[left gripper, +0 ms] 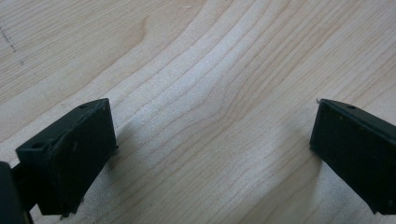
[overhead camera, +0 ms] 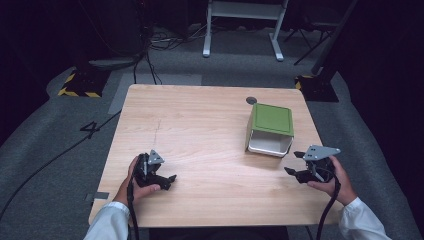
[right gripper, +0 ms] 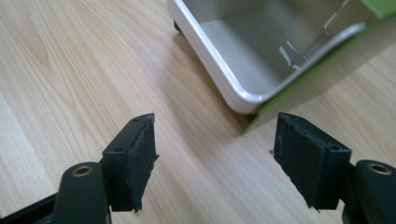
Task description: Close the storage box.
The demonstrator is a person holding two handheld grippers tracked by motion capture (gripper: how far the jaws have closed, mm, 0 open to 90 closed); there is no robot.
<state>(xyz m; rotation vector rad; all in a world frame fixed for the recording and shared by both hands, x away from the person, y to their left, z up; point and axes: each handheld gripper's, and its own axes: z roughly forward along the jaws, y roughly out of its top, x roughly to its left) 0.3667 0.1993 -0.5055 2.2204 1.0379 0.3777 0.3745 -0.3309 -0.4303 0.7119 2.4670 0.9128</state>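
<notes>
The left hand [overhead camera: 142,186] is coming in from the near edge of the tabletop [overhead camera: 200,135], gripping the left claw [overhead camera: 167,181] low over the wood at near left. Its jaws are standing wide apart, holding nothing, with bare grain between them. Farther right, the box [overhead camera: 270,129] is lying on its side at far right, green side up, its white open mouth facing the near edge. The right hand [overhead camera: 334,182] is holding the right claw [overhead camera: 294,163] just near of the box, pointing leftward, jaws spread wide and empty.
</notes>
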